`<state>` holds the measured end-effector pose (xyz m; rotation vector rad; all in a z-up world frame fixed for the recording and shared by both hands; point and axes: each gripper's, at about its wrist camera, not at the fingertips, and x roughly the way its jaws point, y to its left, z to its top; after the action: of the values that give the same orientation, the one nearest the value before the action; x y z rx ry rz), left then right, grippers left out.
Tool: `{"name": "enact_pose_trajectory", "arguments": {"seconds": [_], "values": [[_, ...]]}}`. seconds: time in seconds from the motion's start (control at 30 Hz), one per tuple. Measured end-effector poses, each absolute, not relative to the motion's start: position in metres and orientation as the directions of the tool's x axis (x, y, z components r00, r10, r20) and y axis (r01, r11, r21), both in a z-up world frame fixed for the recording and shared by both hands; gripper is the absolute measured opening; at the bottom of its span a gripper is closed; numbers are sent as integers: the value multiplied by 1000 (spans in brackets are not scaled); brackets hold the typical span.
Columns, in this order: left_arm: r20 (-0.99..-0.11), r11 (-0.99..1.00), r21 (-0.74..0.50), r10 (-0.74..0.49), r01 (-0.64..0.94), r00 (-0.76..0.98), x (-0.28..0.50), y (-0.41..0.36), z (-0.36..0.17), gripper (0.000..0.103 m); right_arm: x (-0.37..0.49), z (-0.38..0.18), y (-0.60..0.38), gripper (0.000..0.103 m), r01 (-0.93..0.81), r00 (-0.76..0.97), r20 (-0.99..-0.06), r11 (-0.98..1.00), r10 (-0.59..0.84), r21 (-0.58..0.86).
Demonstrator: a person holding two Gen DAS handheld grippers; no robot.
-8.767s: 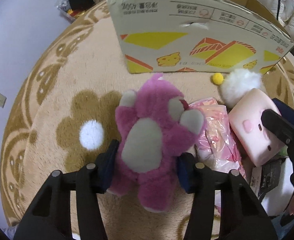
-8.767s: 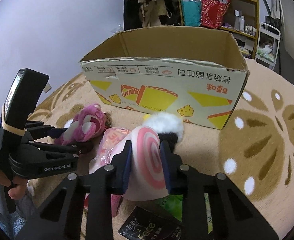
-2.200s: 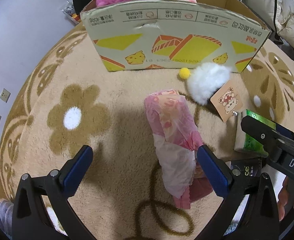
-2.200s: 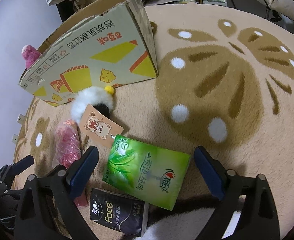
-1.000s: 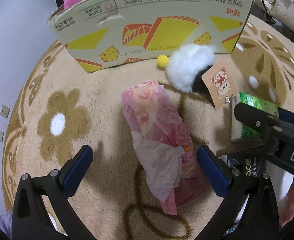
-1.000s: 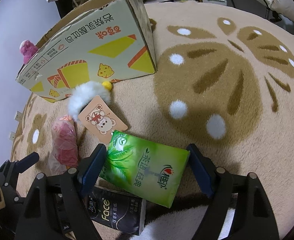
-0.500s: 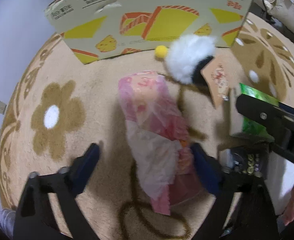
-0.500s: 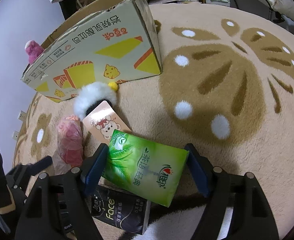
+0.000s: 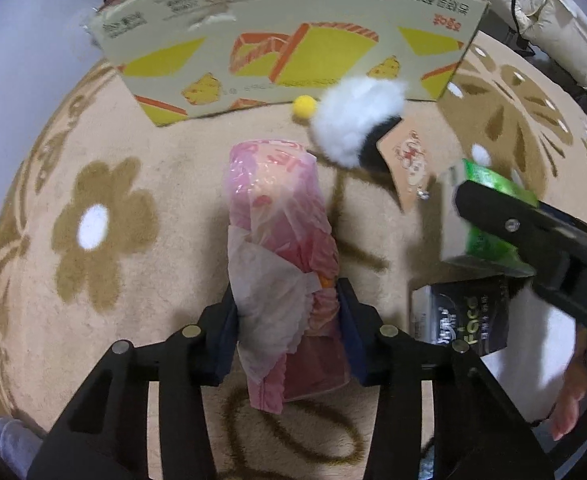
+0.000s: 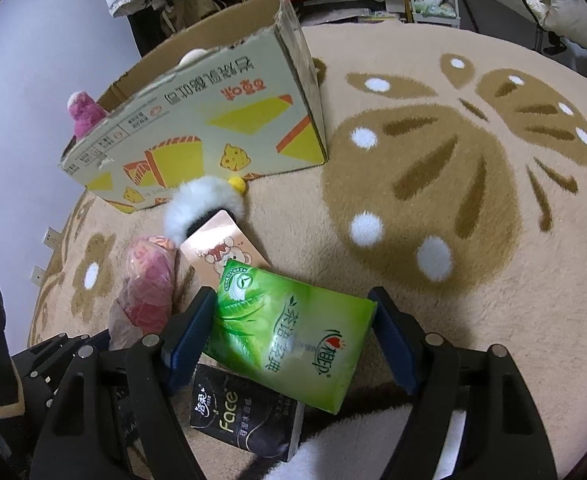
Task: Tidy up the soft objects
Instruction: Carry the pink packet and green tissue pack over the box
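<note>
Pink crinkly plastic-wrapped soft bundle [image 9: 281, 240] lies lengthwise on the beige flower-pattern pile rug [image 9: 105, 184], near of the open printed cardboard box [image 9: 293, 44]. Left gripper [image 9: 287, 322] is clamped across the bundle's near end, blue pads pressing the film in on both sides. Looks light and squashy; the film is slick and loose, so the hold is partly on wrapper, not core. Far end will likely droop on lift. A grip nearer the middle would balance better.

Green glossy plastic tissue pack [image 10: 293, 330] sits to the right of the bundle, partly over a black "Face" tissue pack [image 10: 249, 420]. Right gripper [image 10: 293, 338] brackets the green pack across its width, pads at or just touching its short edges; firm squeeze not clear. Pack should be light, compressible and slippery; gripping across the middle as now seems right.

White fluffy pom-pom toy with a yellow ball [image 9: 357, 120] and its bear-print card tag [image 9: 409, 160] lie just in front of the box. Pink plush toy [image 10: 85, 114] is already inside the box at the left end.
</note>
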<state>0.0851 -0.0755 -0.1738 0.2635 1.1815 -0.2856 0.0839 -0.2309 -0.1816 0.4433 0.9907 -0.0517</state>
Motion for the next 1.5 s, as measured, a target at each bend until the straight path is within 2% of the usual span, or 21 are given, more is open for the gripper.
{"name": "enact_pose_trajectory", "arguments": {"seconds": [0.27, 0.5, 0.73, 1.17, 1.5], "values": [[-919, 957, 60, -59, 285, 389, 85, -59, -164, 42, 77, -178, -240, 81, 258, 570, -809, 902, 148, 347], [-882, 965, 119, -6, 235, 472, 90, -45, -141, 41, 73, -170, -235, 81, 242, 600, -787, 905, 143, 350], [-808, 965, 142, -15, 220, 588, 85, -40, -100, 41, 67, -148, -234, 81, 220, 662, -735, 901, 143, 374], [-657, 962, 196, -16, 192, 754, 90, -37, -29, 41, 81, -96, -229, 81, 147, 758, -643, 932, 108, 331], [-606, 961, 193, -40, 196, 794, 125, -47, 3, 41, 114, -69, -228, 81, 95, 779, -619, 958, 98, 271]]}}
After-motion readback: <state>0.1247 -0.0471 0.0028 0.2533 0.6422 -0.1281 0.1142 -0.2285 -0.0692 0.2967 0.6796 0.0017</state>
